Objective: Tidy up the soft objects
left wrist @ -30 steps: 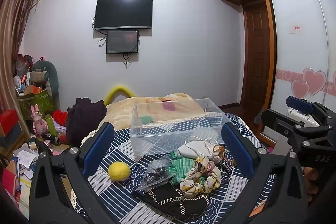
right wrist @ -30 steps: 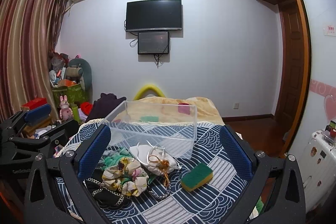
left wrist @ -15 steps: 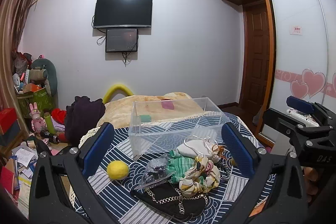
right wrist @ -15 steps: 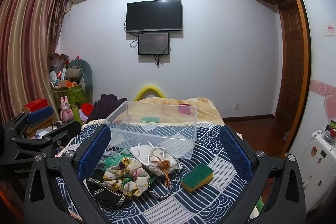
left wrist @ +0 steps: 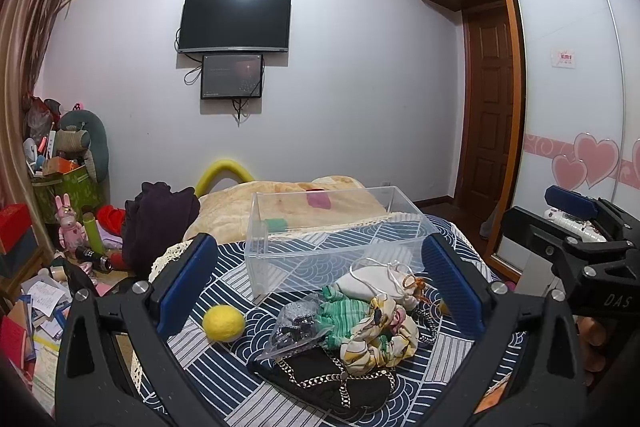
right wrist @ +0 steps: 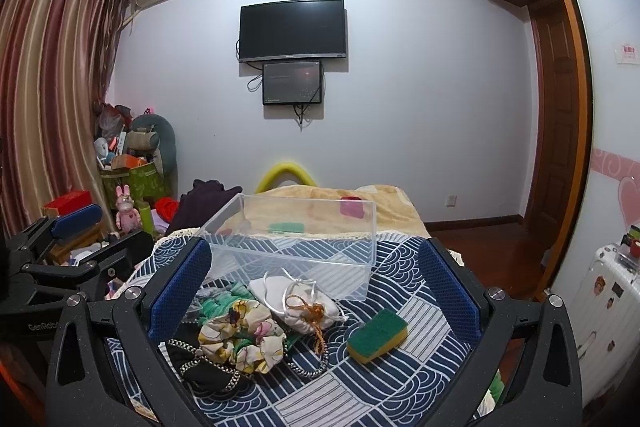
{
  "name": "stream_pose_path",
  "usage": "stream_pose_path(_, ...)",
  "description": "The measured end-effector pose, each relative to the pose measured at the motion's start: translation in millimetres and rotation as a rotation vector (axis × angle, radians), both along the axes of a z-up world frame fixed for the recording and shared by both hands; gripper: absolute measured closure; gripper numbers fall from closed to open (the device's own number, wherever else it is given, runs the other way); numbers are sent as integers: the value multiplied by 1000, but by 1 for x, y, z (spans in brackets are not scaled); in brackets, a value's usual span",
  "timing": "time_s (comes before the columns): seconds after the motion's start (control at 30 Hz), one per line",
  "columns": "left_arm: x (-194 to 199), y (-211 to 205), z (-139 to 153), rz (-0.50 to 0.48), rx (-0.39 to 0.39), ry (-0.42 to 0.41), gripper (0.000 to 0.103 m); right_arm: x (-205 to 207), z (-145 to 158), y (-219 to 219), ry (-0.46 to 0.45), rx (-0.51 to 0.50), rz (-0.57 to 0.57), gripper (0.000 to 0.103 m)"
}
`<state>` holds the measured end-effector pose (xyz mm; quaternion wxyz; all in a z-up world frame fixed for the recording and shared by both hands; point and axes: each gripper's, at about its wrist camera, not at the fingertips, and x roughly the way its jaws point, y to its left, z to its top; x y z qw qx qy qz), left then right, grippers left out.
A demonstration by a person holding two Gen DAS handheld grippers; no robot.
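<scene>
Left gripper released, holding nothing, w/ jaws wide apart above bed. Right gripper likewise released, holding nothing. Clear bin sits far-centre on bed. Soft pile near side of bin: white pouch, floral scrunchie, black bag. Yellow ball left of pile, sponge right

Open top of clear plastic bin: unobstructed. Front approach blocked by heaped fabric pile; green-yellow sponge and yellow felt ball flanked by bare patterned bedspread.
</scene>
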<state>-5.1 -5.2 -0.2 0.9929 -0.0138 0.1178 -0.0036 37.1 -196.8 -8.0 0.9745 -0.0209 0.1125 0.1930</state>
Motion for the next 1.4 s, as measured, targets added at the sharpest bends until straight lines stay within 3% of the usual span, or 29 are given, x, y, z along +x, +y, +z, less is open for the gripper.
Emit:
stream_pose_path(0.83,0,-1,-4,-13,13,-8,0,-1,-1,-1,-15,9,2,0)
stream_pose_path(1.03,8,14,-7,-5,-28,9,1,2,-4,-5,-23,9,-10,1)
stream_pose_path(1.1,13,22,-10,3,-48,22,6,8,-7,-7,0,12,-5,9)
stream_pose_path(1.17,19,31,-14,9,-64,52,19,14,-11,-9,14,10,-20,14)
stream_pose_path(1.4,43,59,-42,83,-94,148,28,38,-28,-20,103,2,-49,28)
